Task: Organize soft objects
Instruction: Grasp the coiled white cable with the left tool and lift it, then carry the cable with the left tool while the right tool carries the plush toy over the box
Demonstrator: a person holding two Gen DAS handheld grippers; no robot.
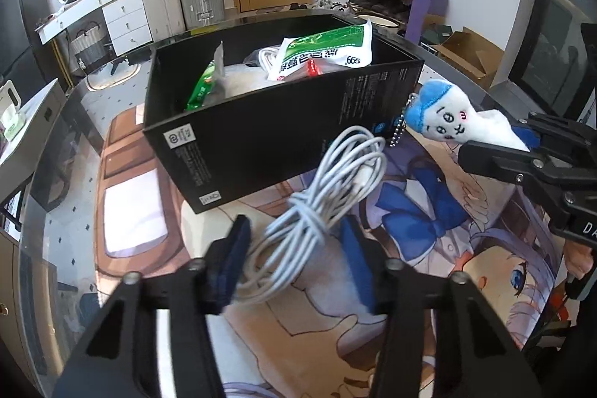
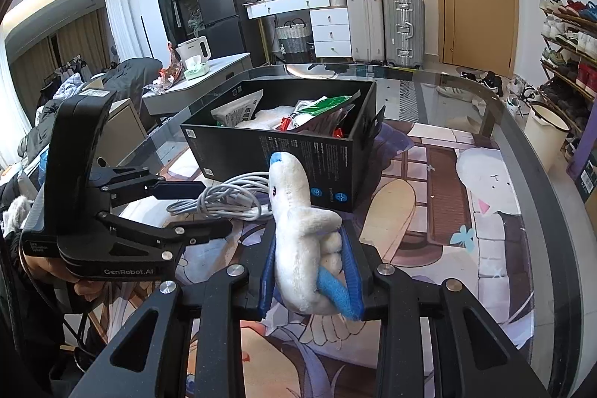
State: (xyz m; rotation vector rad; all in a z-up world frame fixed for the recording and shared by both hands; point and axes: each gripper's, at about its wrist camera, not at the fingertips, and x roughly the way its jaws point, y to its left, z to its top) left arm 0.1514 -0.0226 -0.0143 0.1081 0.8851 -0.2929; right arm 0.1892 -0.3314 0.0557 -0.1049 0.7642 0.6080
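Gripping one coiled bundle of pale grey cable (image 1: 317,211), the left claw (image 1: 294,248) has its two blue-padded fingers partly closed, the coil caught between them and held above the table. In the right wrist view the same bundle (image 2: 227,200) sits between the left claw's (image 2: 209,207) dark fingers, which reach in from the left. The right claw (image 2: 309,271) is closed on one white plush toy with blue head tuft and blue feet (image 2: 302,241), pinched at its lower body and raised off the table. The left wrist view shows the toy's (image 1: 447,114) stitched face and a small metal ball chain (image 1: 401,122), both hidden from the right wrist camera, with the right claw (image 1: 522,144) coming in from the right edge.

Beyond both claws stands one open black cardboard box (image 1: 261,137) on the glass-topped table with a cartoon mat under it (image 2: 466,211). Inside lie two green-and-white snack packets (image 1: 328,53) and (image 1: 205,84), plus some white wrapping. Only the right wrist view shows the box's (image 2: 298,152) far wall and a red-tipped packet in it
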